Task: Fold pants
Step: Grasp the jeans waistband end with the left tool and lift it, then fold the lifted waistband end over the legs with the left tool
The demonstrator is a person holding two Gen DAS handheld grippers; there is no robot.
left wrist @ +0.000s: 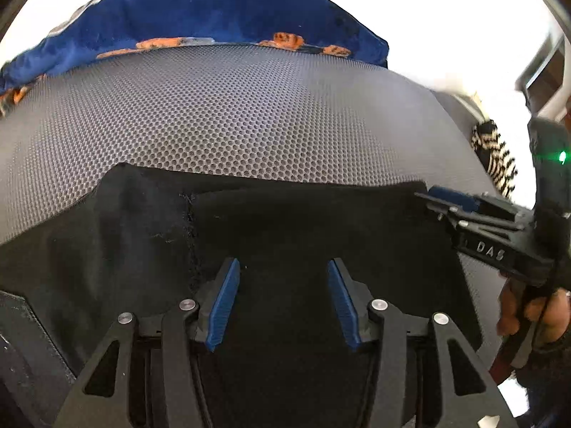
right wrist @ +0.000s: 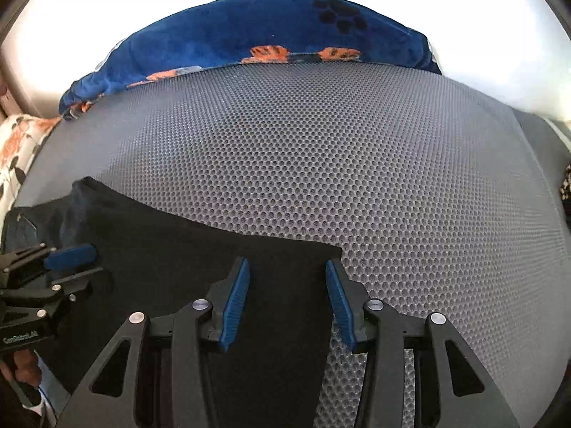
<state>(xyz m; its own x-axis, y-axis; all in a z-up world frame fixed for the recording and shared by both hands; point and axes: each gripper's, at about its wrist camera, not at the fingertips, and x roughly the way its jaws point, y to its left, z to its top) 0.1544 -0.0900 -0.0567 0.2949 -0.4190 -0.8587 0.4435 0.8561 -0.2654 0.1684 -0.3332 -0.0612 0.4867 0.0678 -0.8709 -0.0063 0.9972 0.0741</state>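
Note:
Black pants (left wrist: 285, 228) lie flat and folded on a grey perforated mat (left wrist: 228, 114). My left gripper (left wrist: 282, 267) is open just above the cloth, near a vertical seam to its left. My right gripper (right wrist: 287, 267) is open over the right end of the pants (right wrist: 200, 260), close to their far right corner. In the left wrist view the right gripper (left wrist: 433, 198) comes in from the right at the pants' far right corner. In the right wrist view the left gripper (right wrist: 87, 260) is at the left edge, over the cloth, jaws apart.
A blue blanket with orange patches (right wrist: 271, 39) is bunched along the mat's far edge. A floral cloth (right wrist: 21, 146) lies at the far left. A black-and-white striped item (left wrist: 496, 157) lies beyond the mat's right edge. Bare mat (right wrist: 392, 164) stretches beyond and right of the pants.

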